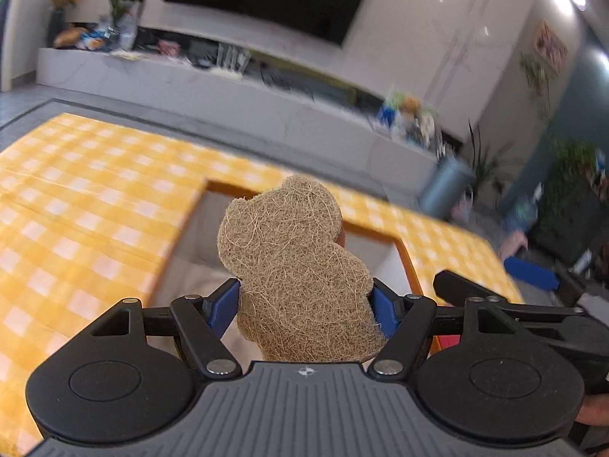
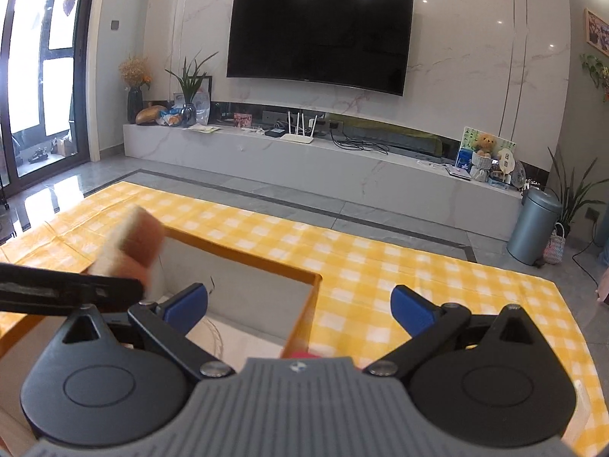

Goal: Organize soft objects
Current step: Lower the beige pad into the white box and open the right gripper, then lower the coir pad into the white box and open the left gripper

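Carrying bear-shaped scrub sponge (image 1: 297,266) pinched in left gripper (image 1: 304,301) jaws over open box (image 2: 243,262), not yet dropped; right gripper (image 2: 298,304) jaws spread, holding nothing.

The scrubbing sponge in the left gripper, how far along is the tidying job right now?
Done: little can be confirmed; the box's contents are mostly hidden.

In hand: the left gripper is shut on the fibrous sponge, held above the open box on the yellow checked cloth.

Left: dropping the sponge in. The right gripper is open and empty, free for another item, though none is visible.
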